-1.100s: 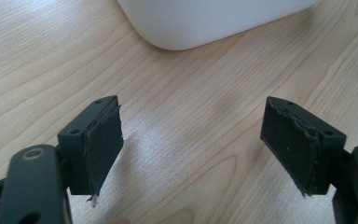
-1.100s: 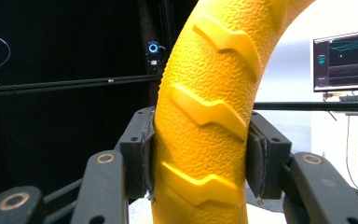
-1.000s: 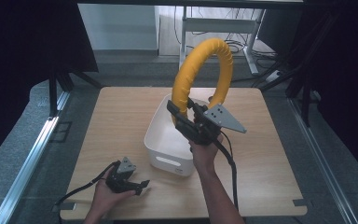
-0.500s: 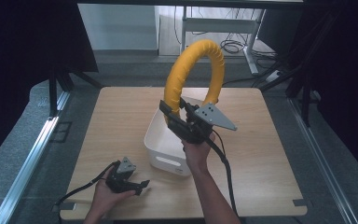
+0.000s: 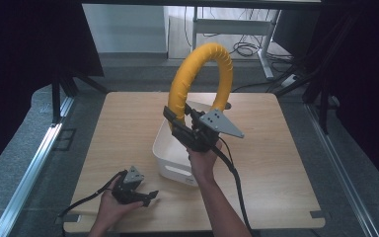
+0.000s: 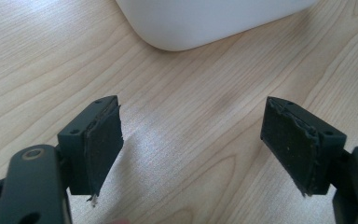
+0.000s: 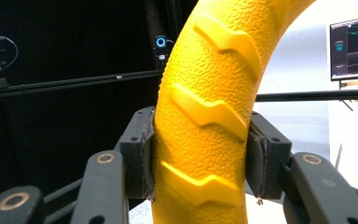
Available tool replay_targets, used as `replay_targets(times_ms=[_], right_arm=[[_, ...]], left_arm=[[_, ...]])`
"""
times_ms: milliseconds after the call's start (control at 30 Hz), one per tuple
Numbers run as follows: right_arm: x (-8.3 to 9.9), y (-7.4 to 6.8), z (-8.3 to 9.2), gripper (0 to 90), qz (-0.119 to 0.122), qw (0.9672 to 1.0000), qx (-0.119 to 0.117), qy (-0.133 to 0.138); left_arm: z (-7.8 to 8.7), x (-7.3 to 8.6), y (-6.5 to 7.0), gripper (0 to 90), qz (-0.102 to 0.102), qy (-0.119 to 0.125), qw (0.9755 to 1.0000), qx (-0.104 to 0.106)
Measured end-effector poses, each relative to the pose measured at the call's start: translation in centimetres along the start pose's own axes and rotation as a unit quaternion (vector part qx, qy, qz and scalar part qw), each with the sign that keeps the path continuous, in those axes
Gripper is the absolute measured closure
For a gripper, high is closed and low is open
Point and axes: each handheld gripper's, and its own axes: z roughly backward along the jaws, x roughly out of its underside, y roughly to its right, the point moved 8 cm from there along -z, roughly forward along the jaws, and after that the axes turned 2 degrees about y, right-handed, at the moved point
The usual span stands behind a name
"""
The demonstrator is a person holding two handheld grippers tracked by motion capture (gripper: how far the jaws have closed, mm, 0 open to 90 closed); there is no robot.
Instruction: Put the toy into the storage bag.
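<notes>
Right gripper [image 5: 177, 127] clamps a yellow ring [image 5: 200, 79] arching upward from its jaws; left gripper [image 5: 150, 196] rests wide open.

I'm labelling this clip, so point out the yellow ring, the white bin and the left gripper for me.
yellow ring [image 5: 220, 55]: high view, top of its arch.
white bin [image 5: 170, 168]: high view, near outer wall.
left gripper [image 5: 151, 196]: high view, midway between its open fingertips, low over the table.

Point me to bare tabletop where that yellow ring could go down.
Bare table: the strip from the white bin to the right edge, and the far-left corner behind the left claw. Crowded: the middle, where the right claw holds the yellow ring above the bin, and front-left.
</notes>
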Motion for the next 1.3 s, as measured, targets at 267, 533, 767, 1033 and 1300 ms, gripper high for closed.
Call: replay_targets(times_ms=[267,533,767,1033,1300], right_arm=[[1.0,-0.7,-0.5,50.4,-0.005,1.0000,-0.004,-0.006],[1.6,-1.0,-0.6,50.4,-0.011,0.9999,0.000,-0.006],[2.3,-1.3,-0.5,50.4,-0.023,0.9996,0.013,0.006],[3.7,-1.5,-0.8,50.4,-0.037,0.9991,0.019,0.000],[4.6,-1.3,-0.9,50.3,-0.037,0.9988,0.033,0.001]], left_arm=[[0.0,0.0,0.0,20.7,0.000,0.000,1.0000,0.000],[0.0,0.0,0.0,20.8,-0.002,-0.001,1.0000,0.001],[0.1,0.0,0.0,20.7,-0.002,0.002,1.0000,0.000],[0.1,0.0,-0.1,20.7,-0.005,-0.001,1.0000,0.000],[0.0,0.1,0.0,20.6,-0.004,-0.003,1.0000,0.003]])
